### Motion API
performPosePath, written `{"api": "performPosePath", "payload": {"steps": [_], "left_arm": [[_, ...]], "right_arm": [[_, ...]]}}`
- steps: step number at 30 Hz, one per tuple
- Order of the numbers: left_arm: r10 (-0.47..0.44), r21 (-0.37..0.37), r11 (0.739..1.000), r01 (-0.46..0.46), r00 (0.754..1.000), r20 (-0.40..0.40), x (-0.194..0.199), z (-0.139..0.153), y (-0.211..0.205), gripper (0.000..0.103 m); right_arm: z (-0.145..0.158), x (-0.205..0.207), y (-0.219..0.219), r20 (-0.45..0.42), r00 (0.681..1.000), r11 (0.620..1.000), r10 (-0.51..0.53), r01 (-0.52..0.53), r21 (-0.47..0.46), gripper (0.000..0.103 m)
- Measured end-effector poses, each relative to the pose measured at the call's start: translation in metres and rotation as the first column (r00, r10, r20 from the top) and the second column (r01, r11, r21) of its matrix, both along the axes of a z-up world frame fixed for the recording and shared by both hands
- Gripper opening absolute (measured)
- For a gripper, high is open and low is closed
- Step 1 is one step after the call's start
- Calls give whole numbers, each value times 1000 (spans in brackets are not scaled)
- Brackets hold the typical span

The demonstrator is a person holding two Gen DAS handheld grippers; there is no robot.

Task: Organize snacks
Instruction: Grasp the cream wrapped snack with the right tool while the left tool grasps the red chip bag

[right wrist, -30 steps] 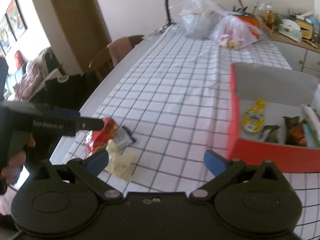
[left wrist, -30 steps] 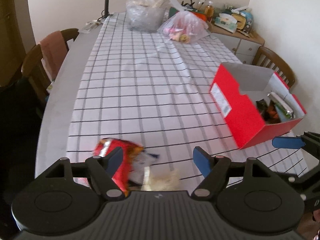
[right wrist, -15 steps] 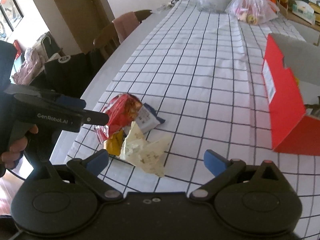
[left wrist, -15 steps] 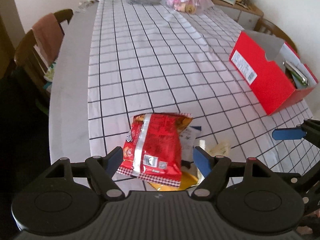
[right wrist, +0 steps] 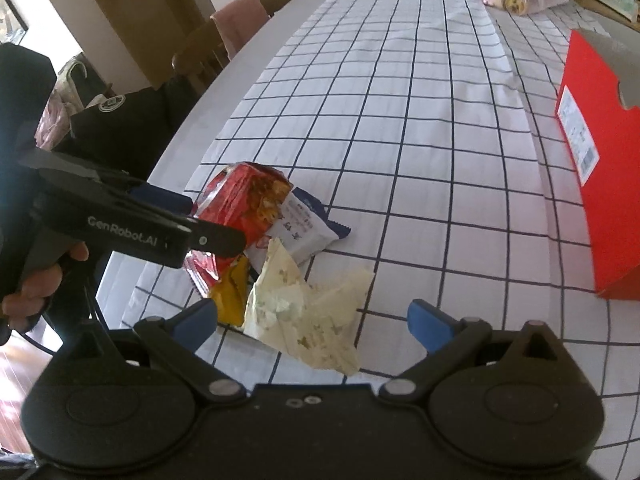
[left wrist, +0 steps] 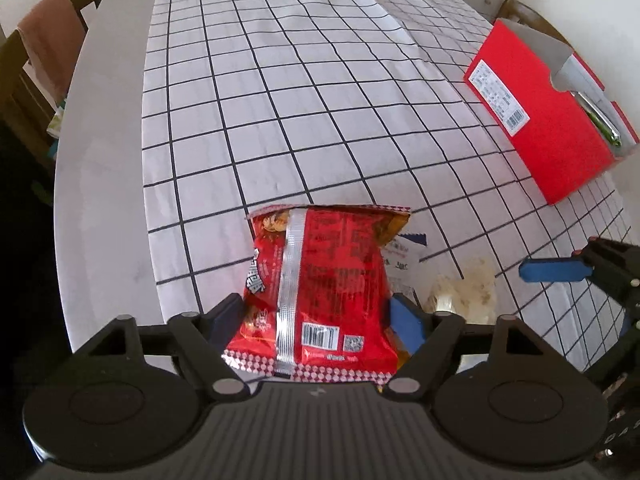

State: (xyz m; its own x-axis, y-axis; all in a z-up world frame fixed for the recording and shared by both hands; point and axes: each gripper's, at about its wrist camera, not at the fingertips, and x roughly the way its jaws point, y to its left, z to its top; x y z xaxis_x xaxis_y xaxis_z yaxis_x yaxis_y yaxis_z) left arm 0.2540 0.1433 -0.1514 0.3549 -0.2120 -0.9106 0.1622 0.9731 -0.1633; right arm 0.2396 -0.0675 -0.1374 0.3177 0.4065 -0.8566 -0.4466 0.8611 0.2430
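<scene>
**Red Snack Bag Between the Left Jaws: Alignment for the Pick**

The left hand-held gripper (left wrist: 314,316) pointed steeply down at the near left part of the table (left wrist: 104,216), which carried a white cloth with a dark grid. The glossy red foil snack bag with a silver back seam (left wrist: 320,280) lay flat on the cloth directly between the two blue-padded fingers. Its long axis ran near to far, in line with the gripper's pointing direction, and its short width spanned the gap. The jaws were opening, and whether the pads touched the bag's side edges could not be told; no squeeze showed.

The right hand-held gripper (right wrist: 314,322) stood open and empty to the right of the pile, above a crumpled cream paper wrapper (right wrist: 308,320). A white and blue sachet (right wrist: 304,228) and a small yellow packet (right wrist: 232,292) lay partly under the red bag's right edge.

The left hand was judged the nearer to the red bag. The open red cardboard box (left wrist: 548,120) stood well apart, far and to the right. Closing across the bag's width would probably suit the pick, with a risk of catching the sachet beneath.
</scene>
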Motion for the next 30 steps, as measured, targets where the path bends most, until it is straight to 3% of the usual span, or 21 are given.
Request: {"api": "performPosePath", "payload": {"steps": [5, 19, 22, 27, 30], "left_arm": [[13, -22, 1000, -14, 1000, -18, 9, -6, 3, 85], [161, -65, 984, -165, 984, -74, 19, -17, 9, 85], [187, -59, 980, -192, 980, -75, 17, -16, 9, 84], [211, -38, 976, -214, 974, -80, 13, -15, 7, 75], [229, -38, 972, -233, 970, -78, 11, -15, 8, 75]], "right_arm": [[-10, 7, 7, -19, 1000, 1000, -15, 15, -15, 101], [-22, 12, 18, -34, 998, 997, -59, 57, -58, 92], [-21, 11, 18, -27, 998, 996, -63, 61, -62, 83], [-18, 8, 16, -27, 998, 997, -63, 61, -56, 61], [-17, 8, 14, -28, 997, 996, -66, 64, -57, 58]]}}
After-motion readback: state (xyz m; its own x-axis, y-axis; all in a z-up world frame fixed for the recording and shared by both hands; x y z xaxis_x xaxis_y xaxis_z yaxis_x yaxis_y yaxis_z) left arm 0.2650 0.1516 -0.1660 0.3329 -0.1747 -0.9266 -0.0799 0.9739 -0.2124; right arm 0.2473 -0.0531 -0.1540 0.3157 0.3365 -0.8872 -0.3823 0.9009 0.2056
